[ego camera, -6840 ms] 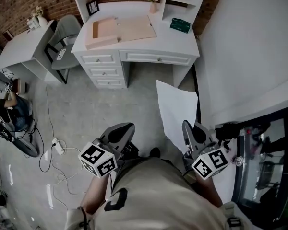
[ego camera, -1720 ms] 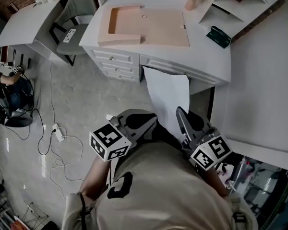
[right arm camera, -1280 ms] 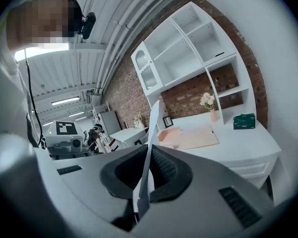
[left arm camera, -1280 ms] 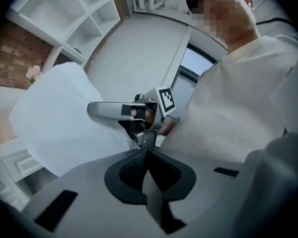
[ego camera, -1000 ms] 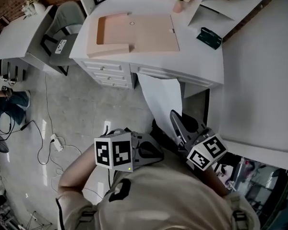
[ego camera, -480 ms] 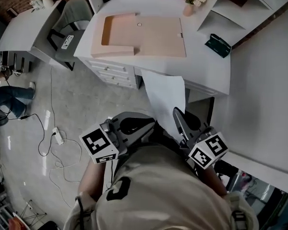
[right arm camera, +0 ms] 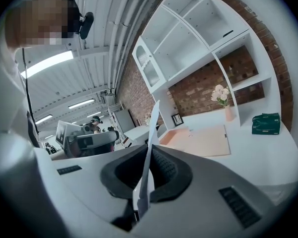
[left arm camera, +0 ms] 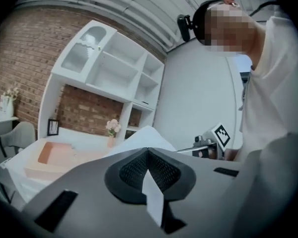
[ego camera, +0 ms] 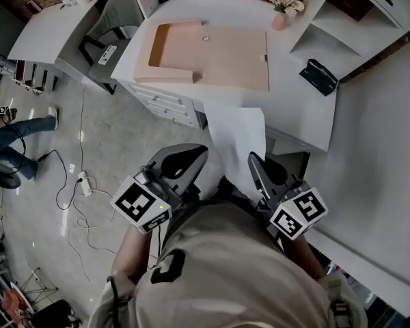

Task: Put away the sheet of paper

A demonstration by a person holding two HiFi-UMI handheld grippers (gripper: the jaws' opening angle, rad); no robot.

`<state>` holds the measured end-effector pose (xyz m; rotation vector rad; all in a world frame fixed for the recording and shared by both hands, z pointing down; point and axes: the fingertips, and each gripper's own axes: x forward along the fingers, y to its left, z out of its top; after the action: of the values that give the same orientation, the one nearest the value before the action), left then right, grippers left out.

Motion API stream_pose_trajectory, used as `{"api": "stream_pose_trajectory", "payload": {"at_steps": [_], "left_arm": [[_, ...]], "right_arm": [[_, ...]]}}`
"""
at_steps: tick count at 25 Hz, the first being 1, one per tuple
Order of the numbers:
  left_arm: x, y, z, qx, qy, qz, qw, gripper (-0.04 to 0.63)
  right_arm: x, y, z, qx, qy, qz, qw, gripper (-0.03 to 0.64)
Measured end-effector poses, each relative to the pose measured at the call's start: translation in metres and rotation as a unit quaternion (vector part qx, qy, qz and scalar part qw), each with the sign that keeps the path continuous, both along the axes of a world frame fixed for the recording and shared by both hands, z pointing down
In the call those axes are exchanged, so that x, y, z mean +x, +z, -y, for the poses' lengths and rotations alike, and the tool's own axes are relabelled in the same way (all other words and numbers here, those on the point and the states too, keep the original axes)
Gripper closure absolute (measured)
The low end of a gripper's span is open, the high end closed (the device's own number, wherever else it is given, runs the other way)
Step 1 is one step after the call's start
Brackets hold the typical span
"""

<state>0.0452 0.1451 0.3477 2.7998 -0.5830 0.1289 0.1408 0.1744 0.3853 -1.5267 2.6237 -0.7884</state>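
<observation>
**Sheet carried to the desk, not yet put away**

We are standing at the white desk point(ego camera: 297, 108) with the sheet of paper point(ego camera: 238, 139) hanging in the air in front of us, its far edge just reaching the desk's front edge. The right gripper point(ego camera: 258, 169) is clamping the sheet's near right edge: in the right gripper view its jaws are pressed together with the paper standing edge-on in the seam. The left gripper point(ego camera: 195, 157) is also closed. A white sliver is sticking out of its seam in the left gripper view, with the sheet rising just behind, so we are reading it as pinching the left edge.

The carrying part is looking done. What we are still missing is the putting away itself. The open tan folder point(ego camera: 219, 50) lying flat on the desk is, in our judgement, the likely place. The sheet is not touching it yet, so it still needs lifting over the desk edge, laying in and releasing.

Compared with nearly seven seconds ago, we are now much closer to the desk, and the left gripper, then well clear of the paper, is now at its edge. A second ago it was turned sideways; now it is pointing forward alongside the right one.
</observation>
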Motion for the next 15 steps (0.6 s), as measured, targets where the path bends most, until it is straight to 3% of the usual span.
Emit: {"api": "stream_pose_trajectory", "payload": {"at_steps": [5, 8, 15], "left_arm": [[0.005, 0.013, 0.030, -0.045, -0.079, 0.008, 0.9958, 0.580], [0.027, 0.017, 0.030, -0.060, -0.064, 0.009, 0.9961, 0.580], [0.077, 0.007, 0.025, 0.027, -0.015, 0.071, 0.9970, 0.580]], "right_arm": [[0.024, -0.001, 0.011, 0.012, -0.011, -0.001, 1.000, 0.589], [0.044, 0.003, 0.015, 0.011, -0.006, 0.000, 1.000, 0.589], [0.086, 0.004, 0.026, 0.015, 0.010, 0.001, 1.000, 0.589]]}}
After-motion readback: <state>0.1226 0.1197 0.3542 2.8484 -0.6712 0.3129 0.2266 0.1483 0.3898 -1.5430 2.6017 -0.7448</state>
